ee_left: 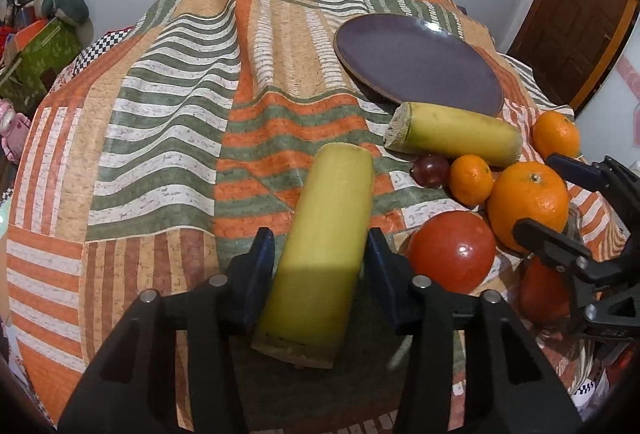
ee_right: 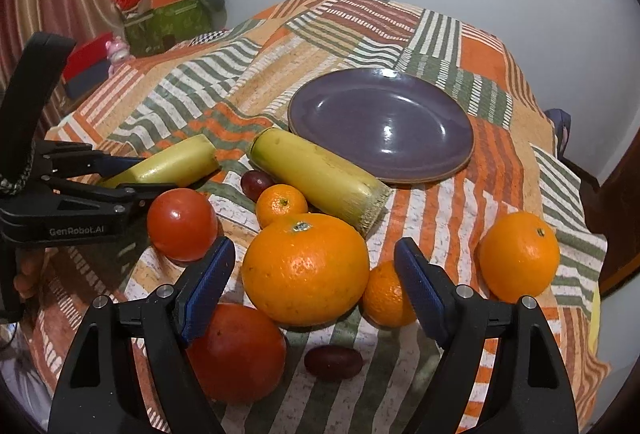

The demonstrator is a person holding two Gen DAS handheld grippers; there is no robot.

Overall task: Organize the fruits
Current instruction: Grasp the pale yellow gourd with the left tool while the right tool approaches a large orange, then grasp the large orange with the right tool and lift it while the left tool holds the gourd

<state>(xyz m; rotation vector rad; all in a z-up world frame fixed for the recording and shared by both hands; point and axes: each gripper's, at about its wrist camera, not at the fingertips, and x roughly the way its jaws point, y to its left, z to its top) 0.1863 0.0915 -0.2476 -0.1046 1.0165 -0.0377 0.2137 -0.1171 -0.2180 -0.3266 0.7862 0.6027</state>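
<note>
My left gripper (ee_left: 320, 246) is shut on a yellow banana piece (ee_left: 324, 234), which also shows in the right wrist view (ee_right: 176, 163). A second banana piece (ee_left: 456, 131) (ee_right: 320, 175) lies beside an empty purple plate (ee_left: 416, 61) (ee_right: 380, 121). My right gripper (ee_right: 316, 266) is open, its jaws on either side of a large orange (ee_right: 306, 270) (ee_left: 528, 203) without touching it. Red tomatoes (ee_right: 182, 224) (ee_right: 236, 352), small oranges (ee_right: 280, 203) (ee_right: 520, 256) (ee_right: 386, 296) and dark grapes (ee_right: 256, 183) (ee_right: 334, 362) lie around it.
A striped patchwork cloth (ee_left: 160, 137) covers the table and is rumpled at the left. A green box with clutter (ee_right: 164, 17) stands beyond the far left edge. A wooden door (ee_left: 580, 13) is at the right.
</note>
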